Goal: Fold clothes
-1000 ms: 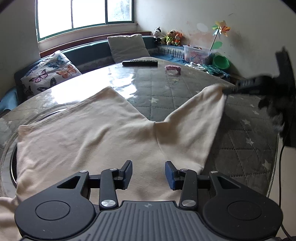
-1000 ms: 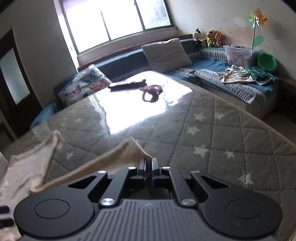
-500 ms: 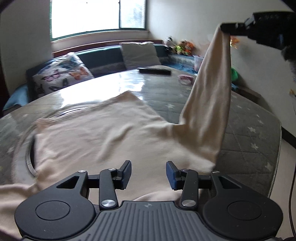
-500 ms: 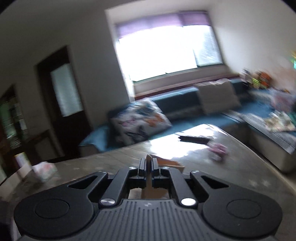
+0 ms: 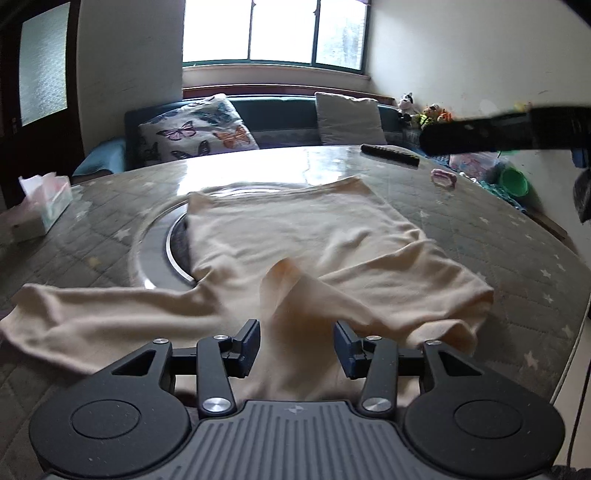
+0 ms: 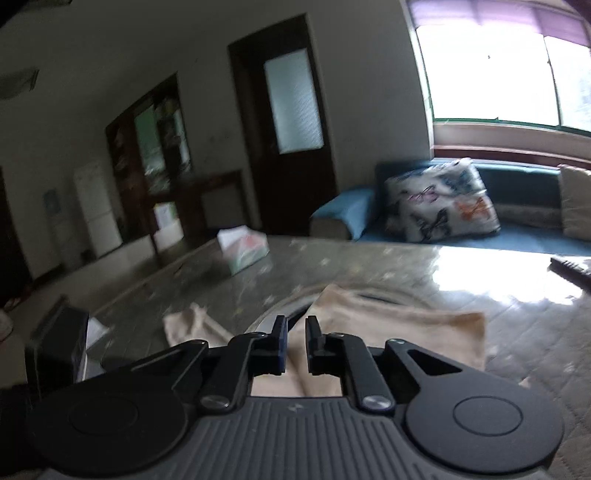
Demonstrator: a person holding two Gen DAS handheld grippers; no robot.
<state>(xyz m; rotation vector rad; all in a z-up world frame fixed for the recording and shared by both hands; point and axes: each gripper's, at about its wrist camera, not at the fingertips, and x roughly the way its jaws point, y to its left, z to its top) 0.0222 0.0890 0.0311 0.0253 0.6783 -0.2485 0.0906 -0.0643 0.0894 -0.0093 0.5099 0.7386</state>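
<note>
Beige shirt [image 5: 295, 236] spread flat on tabletop [image 5: 498, 236], right sleeve [image 5: 388, 280] folded across body, left sleeve [image 5: 92, 314] lying outstretched. Left hand-held gripper [image 5: 296, 341] wide, empty, low over near hem. Right hand-held gripper [image 6: 295, 341] narrowly parted, gripping nothing, above shirt; likely sleeve just released.

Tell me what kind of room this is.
Most likely a home living room: a blue sofa with a butterfly cushion sits under a window, and a beige shirt lies on a quilted table.

Tissue box [image 5: 40, 206] — remote [image 5: 390, 155] — butterfly pillow [image 5: 197, 133]
</note>
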